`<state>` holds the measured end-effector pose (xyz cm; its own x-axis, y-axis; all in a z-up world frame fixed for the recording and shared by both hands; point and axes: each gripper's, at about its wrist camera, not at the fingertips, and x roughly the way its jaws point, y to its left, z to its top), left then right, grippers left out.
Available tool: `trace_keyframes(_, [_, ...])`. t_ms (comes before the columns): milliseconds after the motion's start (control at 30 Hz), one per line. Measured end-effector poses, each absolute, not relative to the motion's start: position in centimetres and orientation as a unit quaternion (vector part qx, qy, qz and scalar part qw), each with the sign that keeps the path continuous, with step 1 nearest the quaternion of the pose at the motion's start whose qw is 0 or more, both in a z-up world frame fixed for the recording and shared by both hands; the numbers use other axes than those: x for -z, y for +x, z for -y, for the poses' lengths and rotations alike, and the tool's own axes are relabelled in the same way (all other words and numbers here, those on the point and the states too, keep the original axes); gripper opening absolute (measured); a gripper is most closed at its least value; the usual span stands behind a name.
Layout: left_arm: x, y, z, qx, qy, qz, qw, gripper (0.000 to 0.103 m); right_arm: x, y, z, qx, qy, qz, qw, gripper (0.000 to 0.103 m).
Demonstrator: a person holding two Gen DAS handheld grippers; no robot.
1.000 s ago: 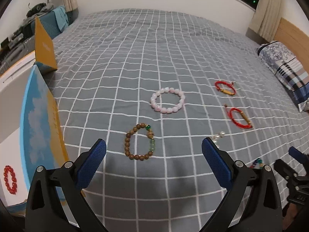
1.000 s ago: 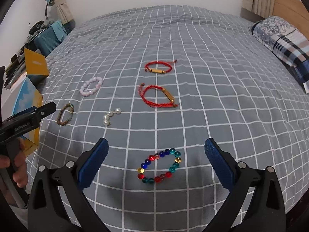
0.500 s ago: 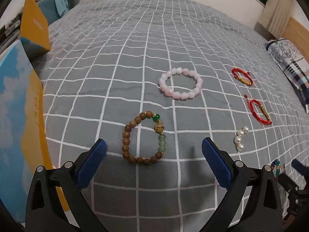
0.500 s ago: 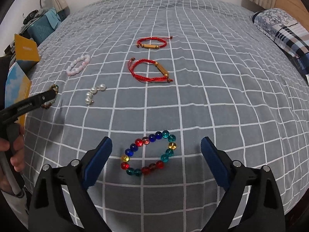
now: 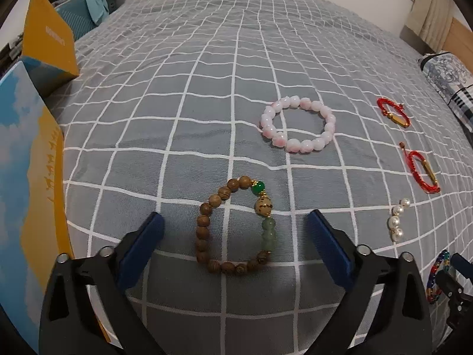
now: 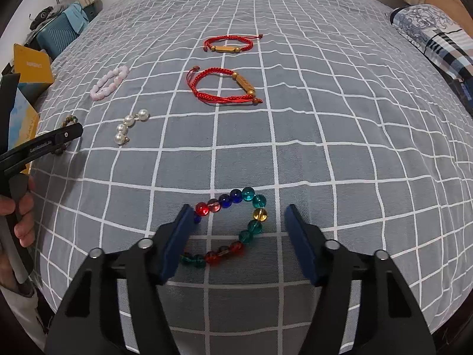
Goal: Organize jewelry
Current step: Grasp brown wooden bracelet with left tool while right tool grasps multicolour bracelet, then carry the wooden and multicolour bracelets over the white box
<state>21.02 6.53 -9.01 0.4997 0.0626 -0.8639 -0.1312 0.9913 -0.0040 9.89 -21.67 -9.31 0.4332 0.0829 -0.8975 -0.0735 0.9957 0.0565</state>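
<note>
A brown wooden-bead bracelet (image 5: 204, 230) with green beads lies on the grey checked bedspread (image 5: 207, 103). My left gripper (image 5: 235, 216) stands over it, jaws closing, the bracelet between the pads and clear of both. A bracelet of coloured glass beads (image 6: 254, 227) lies between the fingers of my right gripper (image 6: 239, 209), whose jaws are closing. The right gripper's left pad (image 6: 177, 239) covers the bracelet's left side, while its right pad stands apart from the beads.
Further back on the bed lie a pink bead bracelet (image 5: 298, 124), two red cord bracelets (image 6: 227, 44) (image 6: 224, 85) and a pearl piece (image 6: 128, 130). A blue and yellow box (image 5: 26, 177) stands at the left edge. A patterned pillow (image 6: 434, 38) lies far right.
Both grippers have sunk toward the bed, so each bracelet now lies between its jaws. The right jaws have narrowed a lot, the left ones slightly.
</note>
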Motion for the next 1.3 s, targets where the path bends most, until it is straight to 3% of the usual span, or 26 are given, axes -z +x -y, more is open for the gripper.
trace_keyframes(233, [8.9,20.7,-6.5,-0.072,-0.015,-0.5,0.863,0.057,9.8,10.0,21.4,-0.041,-0.01,-0.539,0.841,0.033])
trace_keyframes(333, [8.8,20.6,-6.4,-0.076,-0.006,-0.504,0.86,0.035,9.9,10.0,21.6,-0.034,-0.013,-0.539,0.842,0.021])
trace_keyframes(400, [8.8,20.6,-6.2,-0.072,-0.001,-0.509,0.858,0.014,9.9,10.0,21.9,-0.029,-0.008,-0.539,0.842,0.016])
trace_keyframes(467, [8.8,20.4,-6.1,-0.071,0.0,-0.509,0.858,0.01,9.8,10.0,22.0,-0.029,-0.007,-0.538,0.842,0.013])
trace_keyframes(600, [8.6,20.2,-6.3,-0.067,-0.006,-0.505,0.861,0.008,9.6,10.0,21.9,-0.027,-0.008,-0.533,0.845,0.009])
trace_keyframes(1300, [5.8,18.6,-7.0,-0.038,-0.047,-0.477,0.877,0.007,5.8,8.5,22.1,-0.049,0.026,-0.44,0.896,0.009])
